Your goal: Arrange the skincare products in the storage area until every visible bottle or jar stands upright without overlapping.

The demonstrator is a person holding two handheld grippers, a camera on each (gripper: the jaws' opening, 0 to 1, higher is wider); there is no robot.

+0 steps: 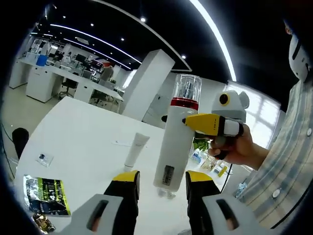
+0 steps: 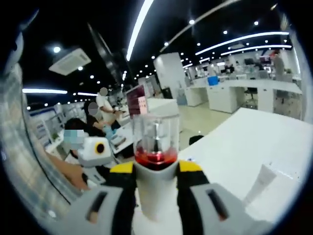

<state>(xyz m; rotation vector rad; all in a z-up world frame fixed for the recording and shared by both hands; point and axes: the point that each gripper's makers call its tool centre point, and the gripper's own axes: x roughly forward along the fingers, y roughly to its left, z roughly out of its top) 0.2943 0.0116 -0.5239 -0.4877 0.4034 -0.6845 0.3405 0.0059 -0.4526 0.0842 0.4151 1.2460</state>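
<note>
On a white table (image 1: 88,142), seen in the left gripper view, a dark green foil sachet (image 1: 46,195) lies at the near left. A small clear packet (image 1: 44,158) lies beyond it, and a white tube (image 1: 135,149) lies flat toward the middle.

Right of the tube stands a tall white pump bottle (image 1: 175,147) with a red band and a clear cap. It is upright, its base at or just above the tabletop; which one is hard to tell. The right gripper (image 1: 195,122) reaches in from the right and pinches the bottle just below the red band, yellow fingertips (image 1: 203,121) closed against it. A hand (image 1: 239,147) grips its handle, wrist level, with a plaid sleeve (image 1: 274,161) behind.

The left gripper (image 1: 161,181) waits low in front of the bottle's base, its jaws spread and holding nothing.

In the right gripper view, the bottle (image 2: 155,161) rises between that gripper's clamped fingertips (image 2: 190,167).

The step looks like standing this bottle in place. Next likely comes releasing it cleanly, then raising the flat tube.
</note>
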